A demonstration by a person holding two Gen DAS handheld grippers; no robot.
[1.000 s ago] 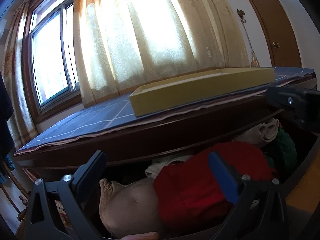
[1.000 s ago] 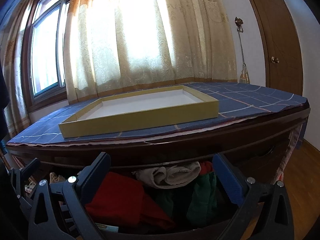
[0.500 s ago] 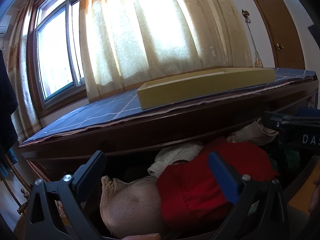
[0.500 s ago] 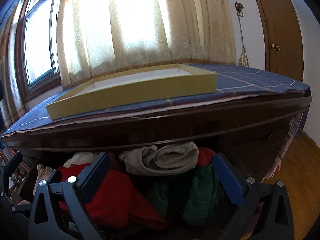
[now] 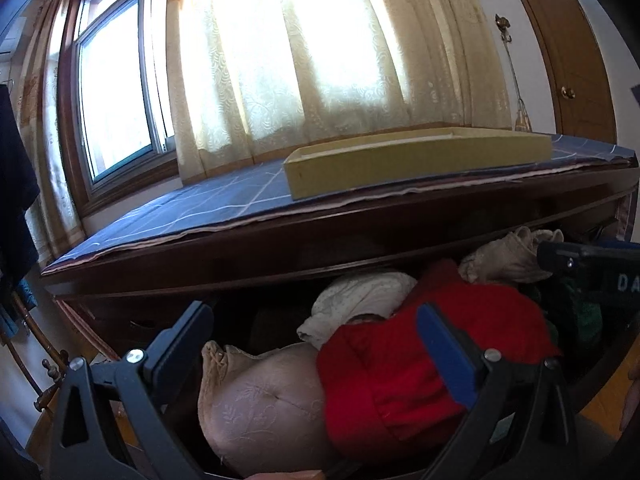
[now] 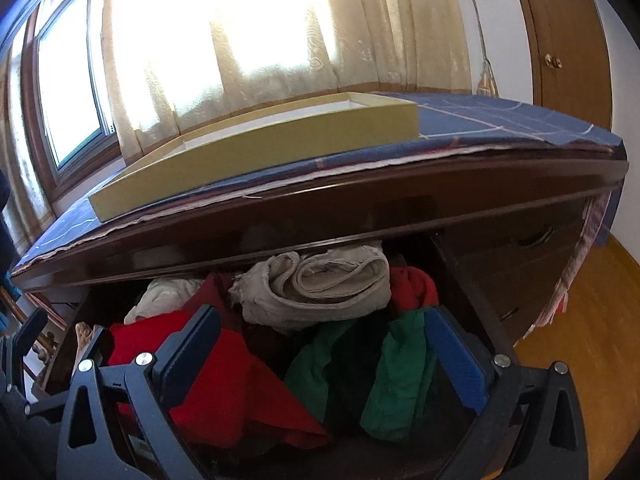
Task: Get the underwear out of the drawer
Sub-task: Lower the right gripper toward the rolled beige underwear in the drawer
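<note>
The open drawer (image 6: 472, 280) of a dark wooden dresser is stuffed with garments. In the left wrist view my left gripper (image 5: 316, 328) stands open just above a beige lace piece (image 5: 260, 404) and a red garment (image 5: 400, 368), with a white lace piece (image 5: 360, 300) behind. In the right wrist view my right gripper (image 6: 320, 340) is open above a green garment (image 6: 396, 376) and red cloth (image 6: 224, 384); a rolled beige garment (image 6: 320, 284) lies at the back. The right gripper's body (image 5: 592, 268) shows at the left view's right edge. Neither holds anything.
A shallow yellow tray (image 6: 256, 148) sits on the blue checked cloth (image 6: 480, 120) covering the dresser top, which overhangs the drawer. Curtains (image 5: 320, 60) and a window (image 5: 116, 96) lie behind. A wooden door (image 6: 560, 40) and wood floor (image 6: 592, 320) are to the right.
Both grippers have dropped lower and closer to the drawer; the clothes now fill more of each view and the tray top is seen edge-on. Both stay open.
</note>
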